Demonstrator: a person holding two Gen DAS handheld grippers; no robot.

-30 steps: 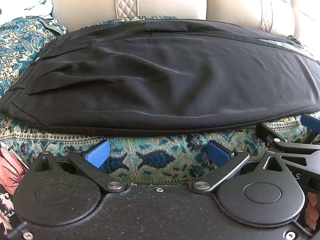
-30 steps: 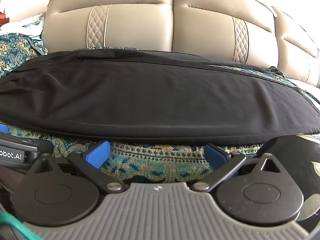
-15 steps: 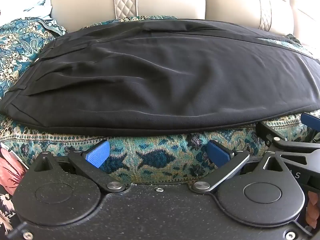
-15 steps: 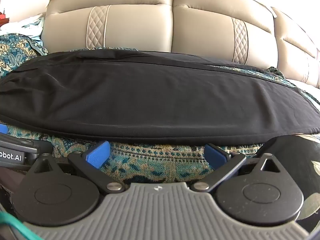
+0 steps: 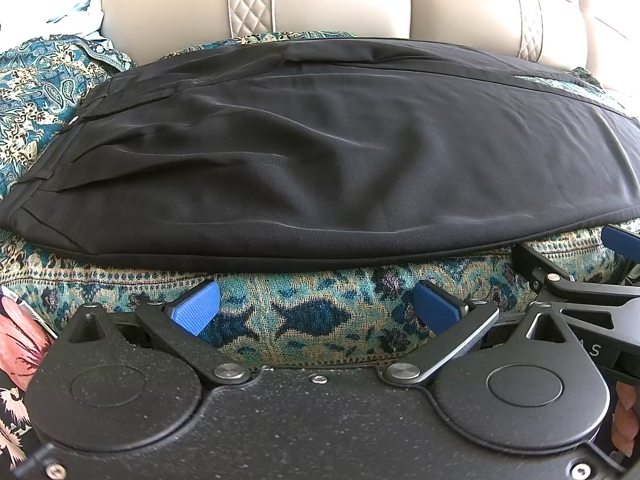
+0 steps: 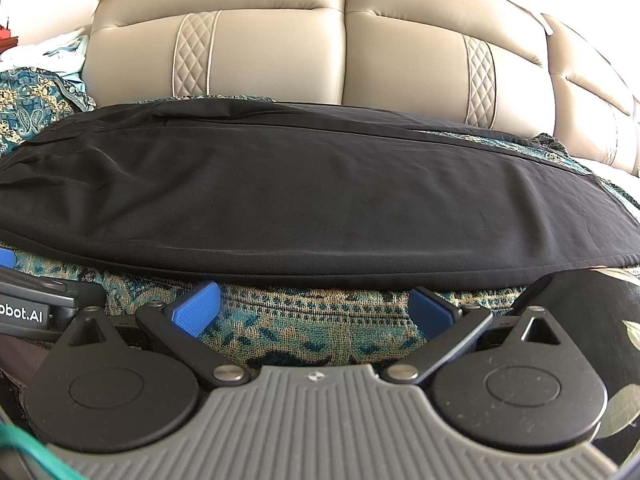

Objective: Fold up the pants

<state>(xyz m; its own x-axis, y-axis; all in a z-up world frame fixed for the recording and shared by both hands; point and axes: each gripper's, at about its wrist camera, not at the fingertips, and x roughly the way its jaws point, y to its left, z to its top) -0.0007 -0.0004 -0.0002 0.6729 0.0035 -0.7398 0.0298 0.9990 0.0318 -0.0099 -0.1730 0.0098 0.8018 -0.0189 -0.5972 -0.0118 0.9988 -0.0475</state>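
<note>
Blue-padded left tongs (image 5: 314, 312) sit nearest in the left wrist view, their fingers spread wide with nothing between them, hovering just short of the near hem of the pants. Blue-padded right tongs (image 6: 312, 310) in the right wrist view are likewise spread and pinch nothing, at the same near edge of the seat. Each pair shows at the side of the other's view: the right tongs at the right edge of the left view, the left tongs at the left edge of the right view, so the two stand side by side.

Beneath and just ahead of both lies a teal patterned throw (image 5: 304, 320) covering the sofa seat; its woven front edge is bare between the fingers. On it the black pants (image 5: 320, 152) lie flat lengthwise along the seat, legs stacked one on the other, the waistband with pleats toward the left end (image 6: 280, 192) and the leg ends running off to the right. Behind them rises the beige leather sofa back (image 6: 280, 52) with quilted diamond strips.
</note>
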